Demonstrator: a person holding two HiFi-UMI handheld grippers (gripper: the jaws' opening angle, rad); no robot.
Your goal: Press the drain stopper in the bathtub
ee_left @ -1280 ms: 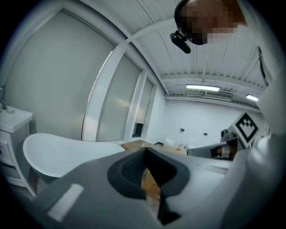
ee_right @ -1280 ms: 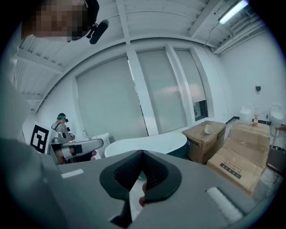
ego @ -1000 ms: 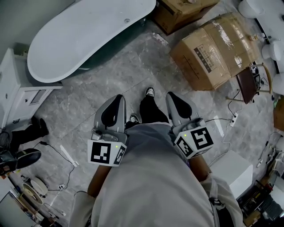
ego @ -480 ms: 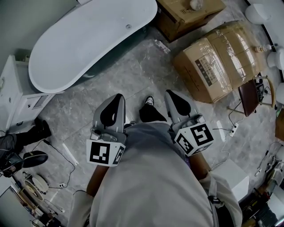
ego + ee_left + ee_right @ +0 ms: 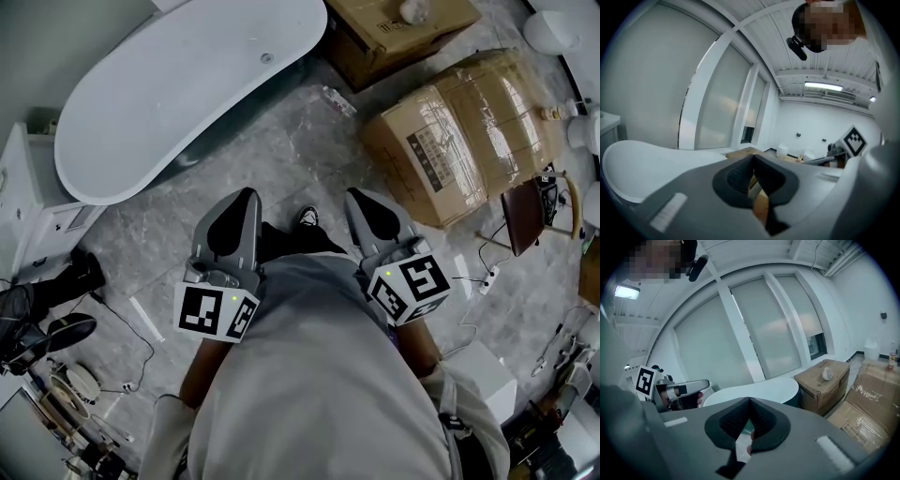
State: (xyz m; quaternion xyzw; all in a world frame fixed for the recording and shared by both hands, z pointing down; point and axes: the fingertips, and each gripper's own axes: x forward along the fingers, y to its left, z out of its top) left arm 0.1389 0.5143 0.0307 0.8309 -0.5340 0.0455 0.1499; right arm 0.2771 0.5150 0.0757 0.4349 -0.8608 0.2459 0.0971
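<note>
A white freestanding bathtub [image 5: 178, 89] lies on the grey floor at the upper left of the head view. Its small round drain stopper [image 5: 267, 57] shows on the tub's bottom near the far end. My left gripper [image 5: 242, 195] and right gripper [image 5: 356, 195] are held close to the person's torso, side by side, well short of the tub. Both are shut with nothing between the jaws. In the left gripper view the left gripper [image 5: 752, 157] points over the tub's rim [image 5: 647, 159]. Beyond the right gripper [image 5: 749, 401], the right gripper view shows the tub [image 5: 759, 390].
Two cardboard boxes [image 5: 459, 131] [image 5: 384, 28] stand right of the tub. A white cabinet [image 5: 28, 197] is at the left, with shoes [image 5: 80, 272] and cables on the floor. A power strip [image 5: 487, 279] and a white box [image 5: 483, 370] lie at the right.
The person has stepped a little toward the tub, which now sits lower in the head view. Both grippers stay shut and level in front of the torso.
</note>
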